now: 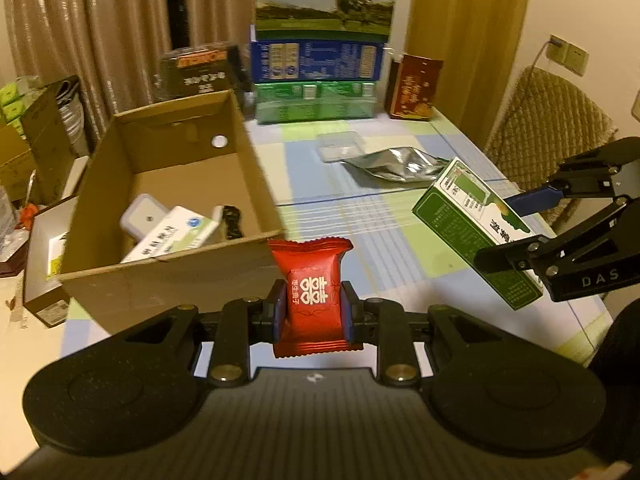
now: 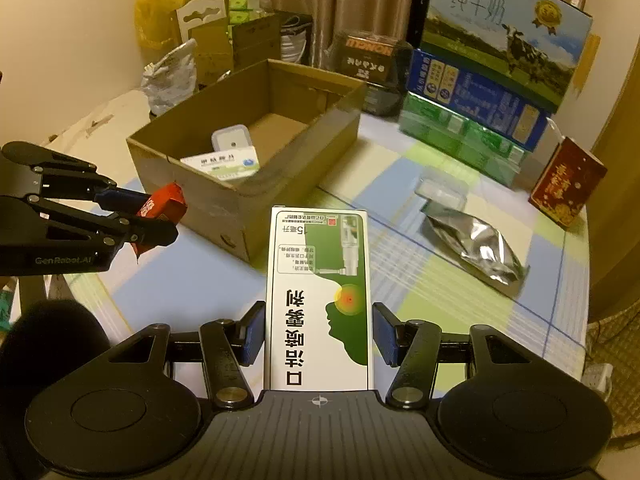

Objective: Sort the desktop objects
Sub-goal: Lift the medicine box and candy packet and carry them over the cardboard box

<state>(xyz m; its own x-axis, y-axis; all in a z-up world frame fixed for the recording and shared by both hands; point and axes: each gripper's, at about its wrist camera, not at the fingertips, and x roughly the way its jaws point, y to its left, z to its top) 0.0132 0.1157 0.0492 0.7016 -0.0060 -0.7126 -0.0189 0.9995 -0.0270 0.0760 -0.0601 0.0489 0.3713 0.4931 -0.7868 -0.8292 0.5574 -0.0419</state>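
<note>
My left gripper (image 1: 313, 309) is shut on a red candy packet (image 1: 310, 280), held upright above the table beside the near corner of the open cardboard box (image 1: 172, 272). The same packet (image 2: 160, 206) shows in the left gripper (image 2: 148, 216) in the right wrist view. My right gripper (image 2: 319, 334) is shut on a green-and-white medicine box (image 2: 318, 296), held above the table to the right of the cardboard box (image 2: 280, 196). That medicine box (image 1: 476, 232) and the right gripper (image 1: 516, 224) appear at the right of the left wrist view. Inside the cardboard box lie a white case (image 1: 142, 218) and a white medicine carton (image 1: 176, 236).
On the checked tablecloth (image 1: 360, 216) lie a silver foil pouch (image 2: 476, 248) and a clear plastic case (image 2: 440, 194). Stacked milk cartons (image 2: 492, 80), a red box (image 2: 568, 182) and a dark box (image 2: 366, 64) stand along the back. Cartons and bags crowd the left side. A chair (image 1: 548, 120) stands at the right.
</note>
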